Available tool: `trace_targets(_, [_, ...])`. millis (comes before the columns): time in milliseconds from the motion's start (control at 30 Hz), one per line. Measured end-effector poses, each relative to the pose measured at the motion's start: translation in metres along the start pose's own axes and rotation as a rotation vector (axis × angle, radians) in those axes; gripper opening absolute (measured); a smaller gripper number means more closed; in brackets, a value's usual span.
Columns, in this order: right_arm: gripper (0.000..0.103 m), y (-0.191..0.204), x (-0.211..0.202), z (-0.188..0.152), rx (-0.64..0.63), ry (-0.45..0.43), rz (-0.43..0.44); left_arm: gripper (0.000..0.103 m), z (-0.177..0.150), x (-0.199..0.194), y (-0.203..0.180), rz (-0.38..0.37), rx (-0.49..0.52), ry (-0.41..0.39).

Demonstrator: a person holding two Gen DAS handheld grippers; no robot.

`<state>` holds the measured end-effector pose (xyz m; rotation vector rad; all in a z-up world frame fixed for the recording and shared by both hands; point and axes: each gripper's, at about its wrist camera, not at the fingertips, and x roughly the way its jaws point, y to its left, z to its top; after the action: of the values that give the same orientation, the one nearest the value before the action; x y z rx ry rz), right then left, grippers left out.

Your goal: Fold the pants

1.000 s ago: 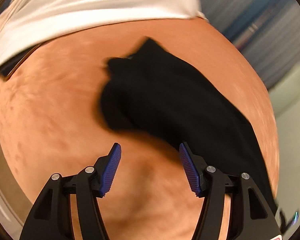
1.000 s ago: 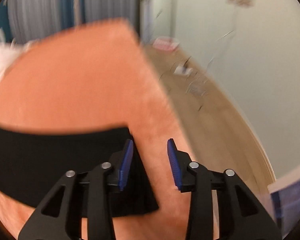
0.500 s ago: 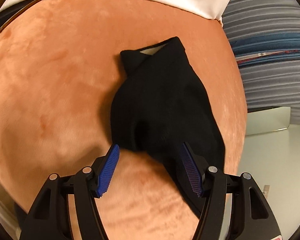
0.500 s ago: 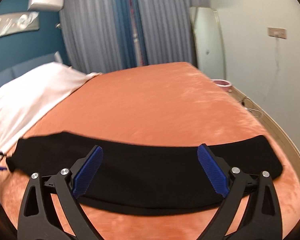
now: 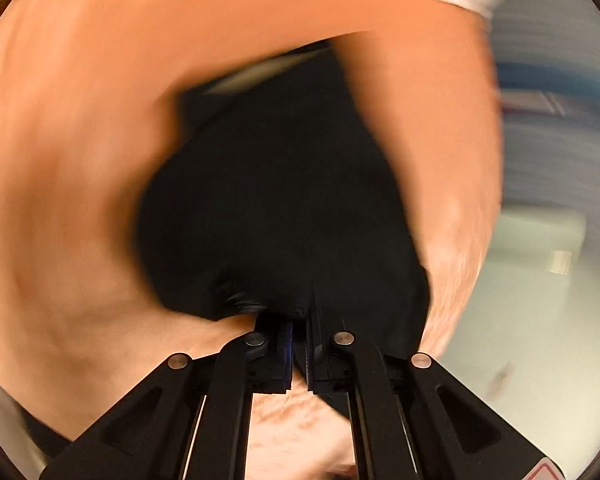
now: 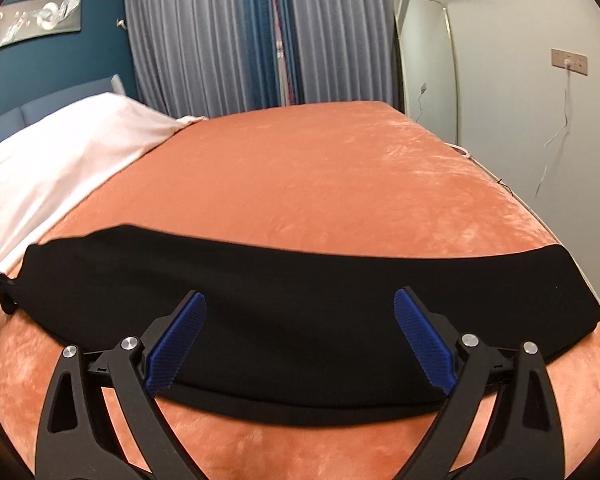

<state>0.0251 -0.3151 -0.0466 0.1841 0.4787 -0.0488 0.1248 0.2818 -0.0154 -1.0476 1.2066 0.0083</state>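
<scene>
Black pants (image 6: 300, 272) lie folded lengthwise as a long band across the orange bed cover (image 6: 320, 168). In the right wrist view my right gripper (image 6: 300, 300) stands wide open just above the band's near edge, its blue pads (image 6: 176, 340) touching nothing. The left wrist view is blurred by motion: my left gripper (image 5: 299, 320) is shut on the near edge of the pants (image 5: 280, 200), and the cloth bunches into wrinkles at the jaws. A pale strip of lining shows at the far end of the pants.
White bedding (image 6: 60, 160) covers the head of the bed at the left. Grey and blue curtains (image 6: 220, 40) hang behind, and a tall mirror (image 6: 424, 60) leans on the right wall. The bed's right edge drops to the floor (image 5: 520, 320).
The left jaws went from open beside the pants to shut on the edge of the cloth. The right jaws spread wide and swung round to face along the band.
</scene>
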Motion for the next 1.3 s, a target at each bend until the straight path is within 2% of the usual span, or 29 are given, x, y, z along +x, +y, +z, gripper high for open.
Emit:
trace_targets(67, [0.093, -0.004, -0.003, 0.004, 0.015, -0.011, 0.002, 0.004, -0.014, -0.025, -0.047, 0.028, 0.253, -0.102])
trace_targets(100, [0.093, -0.006, -0.004, 0.005, 0.018, -0.016, 0.000, 0.005, -0.020, -0.028, -0.057, 0.039, 0.348, -0.131])
trace_targets(133, [0.093, -0.007, -0.004, 0.005, 0.019, -0.017, 0.001, 0.006, -0.023, -0.026, -0.057, 0.053, 0.390, -0.141])
trace_targets(167, [0.093, -0.007, -0.007, 0.006, 0.021, -0.018, 0.001, 0.011, -0.022, -0.019, -0.049, 0.063, 0.432, -0.140])
trace_targets(233, [0.093, -0.009, -0.008, 0.006, 0.034, -0.014, 0.010, 0.011, -0.023, 0.003, -0.008, 0.142, 0.494, -0.172])
trace_targets(267, [0.093, -0.010, -0.010, 0.006, 0.042, -0.014, 0.013, 0.011, -0.024, 0.016, 0.011, 0.160, 0.514, -0.156])
trace_targets(300, [0.093, -0.012, -0.011, 0.006, 0.049, -0.014, 0.017, 0.013, -0.027, 0.030, 0.032, 0.175, 0.504, -0.134])
trace_targets(433, [0.093, -0.016, -0.013, 0.008, 0.067, -0.024, 0.019, 0.025, -0.043, 0.023, 0.062, -0.004, 0.408, -0.201])
trace_targets(533, [0.093, -0.019, -0.007, 0.007, 0.089, -0.006, 0.029, 0.027, -0.028, 0.027, 0.063, -0.062, 0.291, -0.146])
trace_targets(633, [0.093, -0.014, -0.006, 0.005, 0.061, -0.001, 0.018, 0.033, -0.006, 0.025, 0.058, -0.098, 0.159, -0.090])
trace_targets(667, [0.093, -0.012, -0.006, 0.005, 0.047, -0.002, 0.012, 0.023, -0.002, 0.023, 0.057, -0.126, 0.108, -0.080])
trace_targets(700, [0.093, -0.010, -0.005, 0.005, 0.037, -0.003, 0.007, 0.012, 0.004, 0.015, 0.048, -0.133, 0.089, -0.103])
trace_targets(733, [0.093, -0.008, -0.004, 0.004, 0.026, -0.002, 0.006, 0.005, 0.009, 0.005, 0.033, -0.130, 0.117, -0.136])
trace_targets(800, [0.093, -0.006, -0.002, 0.003, 0.014, 0.004, -0.002, 0.005, 0.005, -0.022, -0.020, -0.113, 0.299, -0.207])
trace_targets(867, [0.093, -0.004, 0.002, 0.001, 0.005, 0.018, -0.002, 0.005, -0.019, -0.044, -0.083, -0.056, 0.570, -0.297])
trace_targets(933, [0.093, -0.002, 0.004, 0.001, -0.003, 0.023, 0.002, 0.006, -0.049, -0.053, -0.120, 0.004, 0.817, -0.396])
trace_targets(1000, [0.093, 0.000, 0.003, 0.001, -0.012, 0.020, 0.000, 0.009, -0.059, -0.044, -0.124, 0.044, 0.925, -0.444])
trace_targets(1067, [0.093, 0.001, 0.001, 0.001, -0.018, 0.016, 0.004, 0.014, -0.038, -0.024, -0.091, 0.092, 0.846, -0.420])
trace_targets(1100, [0.093, 0.000, 0.000, 0.001, -0.016, 0.015, 0.006, 0.014, -0.019, -0.004, -0.060, 0.152, 0.742, -0.378])
trace_targets(1133, [0.093, 0.000, 0.000, 0.001, -0.012, 0.017, 0.010, 0.014, -0.002, 0.016, -0.027, 0.200, 0.635, -0.303])
trace_targets(1167, [0.093, -0.002, 0.000, 0.001, -0.006, 0.021, 0.012, 0.015, 0.010, 0.034, 0.003, 0.211, 0.538, -0.213])
trace_targets(1200, [0.093, -0.003, 0.000, 0.000, -0.002, 0.022, 0.013, 0.015, 0.013, 0.042, 0.034, 0.115, 0.448, -0.163])
trace_targets(1233, [0.093, -0.004, 0.000, 0.000, 0.001, 0.024, 0.015, 0.016, 0.009, 0.031, 0.048, 0.006, 0.417, -0.220])
trace_targets(1300, [0.093, -0.005, 0.001, 0.001, 0.007, 0.030, 0.013, 0.020, -0.001, 0.013, 0.060, -0.057, 0.371, -0.296])
